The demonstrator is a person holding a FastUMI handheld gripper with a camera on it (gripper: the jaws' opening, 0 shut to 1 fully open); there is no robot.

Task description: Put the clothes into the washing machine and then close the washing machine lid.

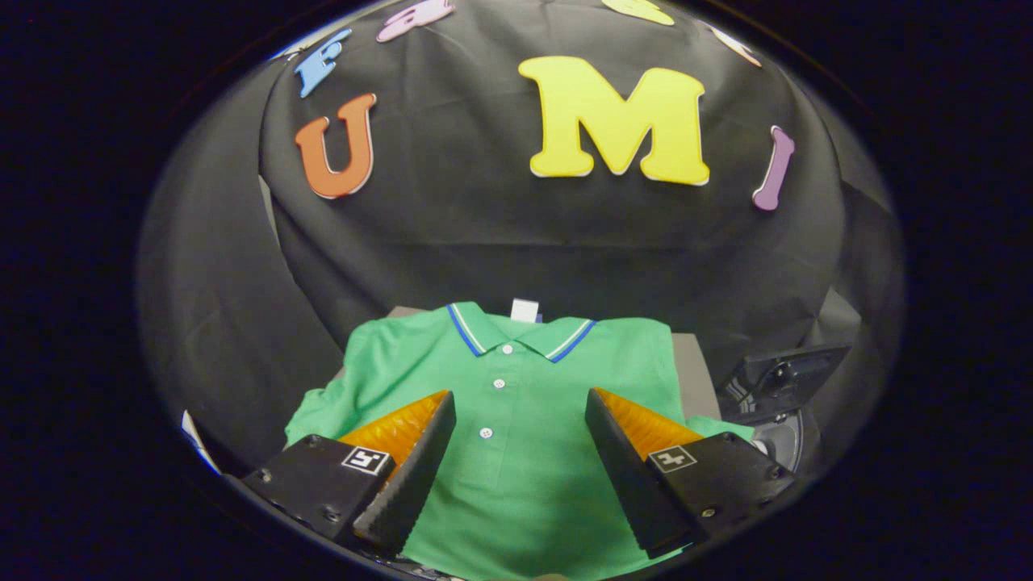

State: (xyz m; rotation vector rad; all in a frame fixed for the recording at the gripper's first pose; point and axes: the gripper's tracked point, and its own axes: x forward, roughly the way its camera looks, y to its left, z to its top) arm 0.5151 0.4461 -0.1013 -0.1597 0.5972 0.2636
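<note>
Left of the tongs [520, 420]: draped matte black cloth wall, soft folds, and a small pale sliver of something low beside the left finger, too little to identify.

Left finger [403, 476]: black wedge block with ribbed rubber pad on its inner face, translucent orange ridged plastic on the top slope, square black-and-white marker tag on the housing.

Between the fingers: green polo shirt [516, 379], fine pique knit, laid flat and front up on a grey counter [692, 371]. Button placket with white round buttons runs straight up the gap. Collar is beyond the fingertips, green with blue and white stripe trim, white tag [524, 310] sticking up at the neck. Shirt body spreads under and past both fingers; left sleeve hangs out past the left finger.

Tongs wide open, holding nothing. Both pads sit apart over the shirt fabric; contact with the fabric can't be judged.

Right finger: same build, mirrored wedge, ribbed pad inward.

Right of the right finger: bare strip of flat grey counter beside the shirt's shoulder, then a black hard-plastic part [779, 379] with a rectangular panel on top and a round shape below it. Can't tell what it is.
</note>
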